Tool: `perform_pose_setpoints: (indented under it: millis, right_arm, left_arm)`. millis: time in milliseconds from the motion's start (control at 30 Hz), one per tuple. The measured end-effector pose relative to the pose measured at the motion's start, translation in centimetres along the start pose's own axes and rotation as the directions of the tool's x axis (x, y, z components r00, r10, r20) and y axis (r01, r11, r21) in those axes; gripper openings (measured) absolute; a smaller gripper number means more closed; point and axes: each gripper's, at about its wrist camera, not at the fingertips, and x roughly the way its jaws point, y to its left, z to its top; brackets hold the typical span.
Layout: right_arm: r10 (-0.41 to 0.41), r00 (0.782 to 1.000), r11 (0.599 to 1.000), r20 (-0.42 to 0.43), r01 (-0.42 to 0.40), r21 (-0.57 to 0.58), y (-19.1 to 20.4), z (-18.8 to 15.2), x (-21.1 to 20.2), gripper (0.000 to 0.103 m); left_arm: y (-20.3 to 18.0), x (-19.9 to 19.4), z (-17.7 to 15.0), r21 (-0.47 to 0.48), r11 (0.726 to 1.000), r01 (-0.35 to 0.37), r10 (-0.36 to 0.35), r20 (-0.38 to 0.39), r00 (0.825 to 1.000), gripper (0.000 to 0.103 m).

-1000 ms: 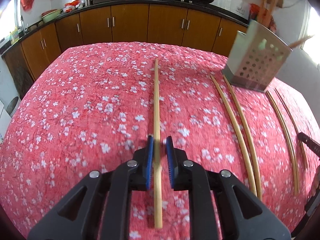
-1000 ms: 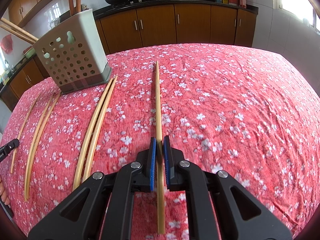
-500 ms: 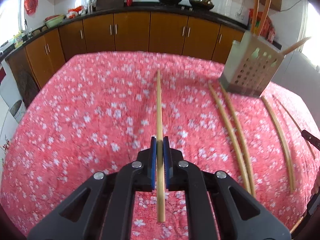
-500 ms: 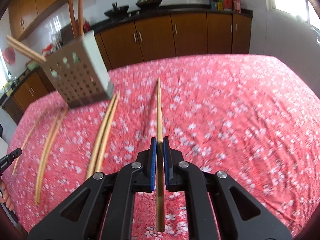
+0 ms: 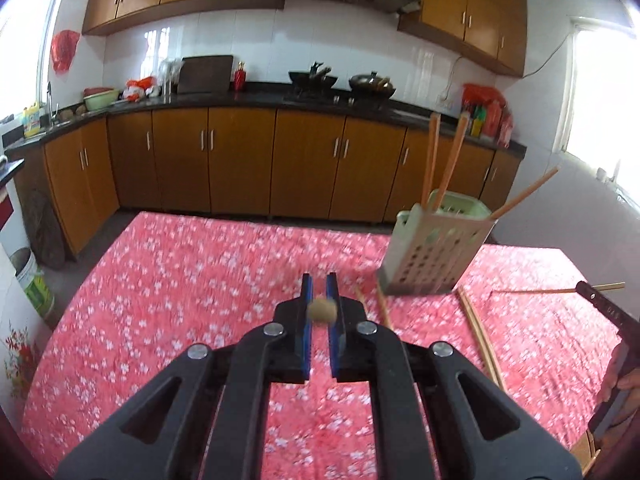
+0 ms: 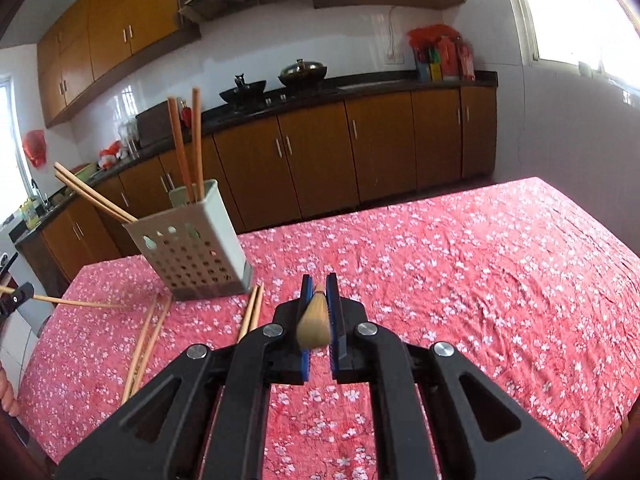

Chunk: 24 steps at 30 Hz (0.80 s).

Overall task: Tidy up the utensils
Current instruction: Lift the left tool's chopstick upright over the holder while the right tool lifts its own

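My left gripper [image 5: 319, 282] is shut on a bamboo chopstick [image 5: 322, 310], which I see end-on above the red floral tablecloth [image 5: 180, 300]. My right gripper [image 6: 319, 282] is shut on another chopstick [image 6: 314, 322], likewise lifted and pointing away. The perforated pale utensil holder [image 5: 434, 254] [image 6: 192, 252] stands at the far side with several chopsticks leaning in it. Loose chopsticks [image 5: 480, 332] [image 6: 146, 340] lie on the cloth near its base, with another pair [image 6: 251, 312] beside them. Each view catches the other gripper at its edge: the right one [image 5: 600, 306], the left one [image 6: 16, 298].
Brown kitchen cabinets [image 5: 240, 160] and a dark counter with two woks [image 6: 302, 72] run behind the table. A hand [image 5: 628, 384] shows at the right edge of the left wrist view. A bucket [image 5: 34, 284] stands on the floor to the left of the table.
The left jaws closed fully on their chopstick. Both grippers then rose and tipped upward, lifting the two chopsticks off the cloth; the kitchen wall now fills the upper part of both views.
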Motion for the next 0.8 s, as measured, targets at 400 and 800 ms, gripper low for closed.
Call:
perform_pose_setpoints:
  millis: [400, 800]
  right_arm:
    - [0.073, 0.991, 0.997, 0.115, -0.075, 0.01, 1.7, 3.4, -2.5, 0.007]
    - [0.276, 0.926, 0.961, 0.26, -0.275, -0.039, 6.0, 10.1, -6.2, 0.007]
  left_arm:
    - [-2.5, -2.8, 3.4, 0.038, 0.992, 0.117, -0.12, 0.059, 0.991, 0.007]
    - [-9.4, -6.1, 9.6, 0.111, 0.974, 0.199, -0.221, 0.251, 0.943, 0.007]
